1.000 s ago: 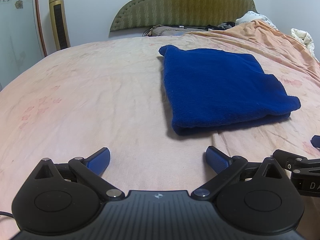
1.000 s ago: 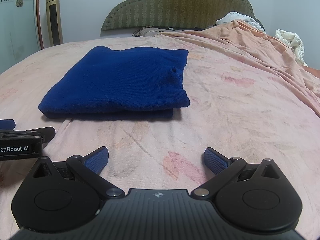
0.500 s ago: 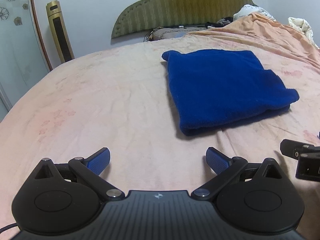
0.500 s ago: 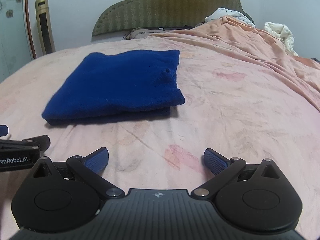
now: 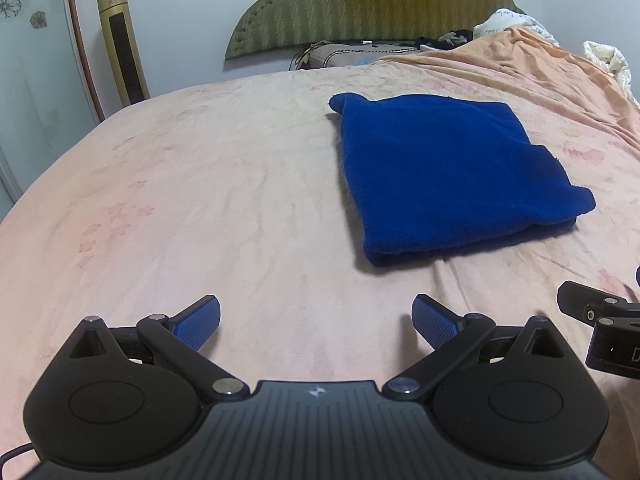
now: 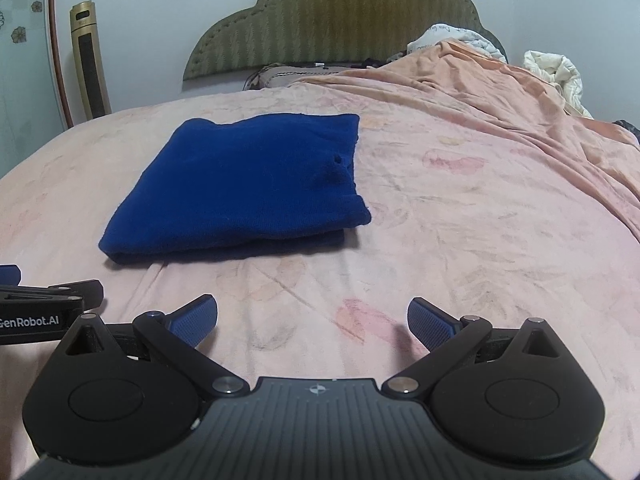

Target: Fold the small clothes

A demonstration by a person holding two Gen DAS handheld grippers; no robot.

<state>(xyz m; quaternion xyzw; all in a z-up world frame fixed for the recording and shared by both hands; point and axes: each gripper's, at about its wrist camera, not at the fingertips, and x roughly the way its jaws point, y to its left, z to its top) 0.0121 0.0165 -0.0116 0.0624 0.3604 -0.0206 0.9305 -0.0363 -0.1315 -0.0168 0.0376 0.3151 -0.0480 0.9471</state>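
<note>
Blue fleece, the folded garment (image 5: 452,172), was seen lying flat on the pink bedsheet (image 5: 200,184), ahead and to the right of the left gripper (image 5: 316,320), ahead and to the left of the right gripper (image 6: 312,320), well apart from both. Each gripper was held wide open and empty above the sheet. The fold was judged finished; only release or a fresh garment would be called for next. No containers were seen.

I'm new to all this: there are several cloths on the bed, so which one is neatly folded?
The blue cloth, lying flat in layers on the pink sheet. The white bedding near the headboard is just bunched up.
</note>
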